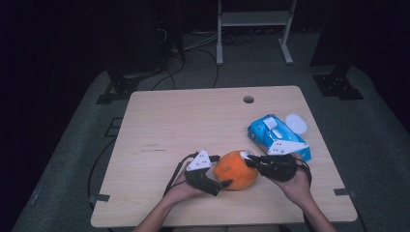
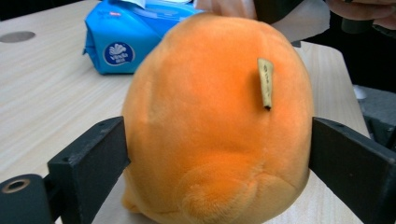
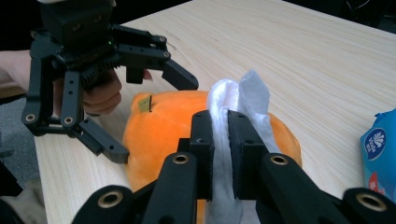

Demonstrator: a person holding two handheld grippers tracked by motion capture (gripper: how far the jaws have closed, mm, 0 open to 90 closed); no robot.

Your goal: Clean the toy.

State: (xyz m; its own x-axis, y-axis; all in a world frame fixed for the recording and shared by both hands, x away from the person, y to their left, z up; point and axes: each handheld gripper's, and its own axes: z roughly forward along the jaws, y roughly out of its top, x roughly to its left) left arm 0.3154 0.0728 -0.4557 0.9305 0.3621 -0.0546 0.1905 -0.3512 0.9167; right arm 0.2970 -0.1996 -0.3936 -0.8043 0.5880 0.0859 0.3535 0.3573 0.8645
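Orange plush [image 2: 215, 126] upright, tag [image 2: 265, 83] hanging vertical

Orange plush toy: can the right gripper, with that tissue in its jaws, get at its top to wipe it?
Probably yes. The right gripper, shut on the white tissue, sits just above the orange plush toy; the left gripper straddles its sides, leaving the top free.

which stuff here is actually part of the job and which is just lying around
In the job:
- orange plush toy, between the open jaws of the left claw
- white wipe, pinched in the right claw against the toy

Lying about:
- blue pack of wipes behind the right hand
- white round lid beside the pack
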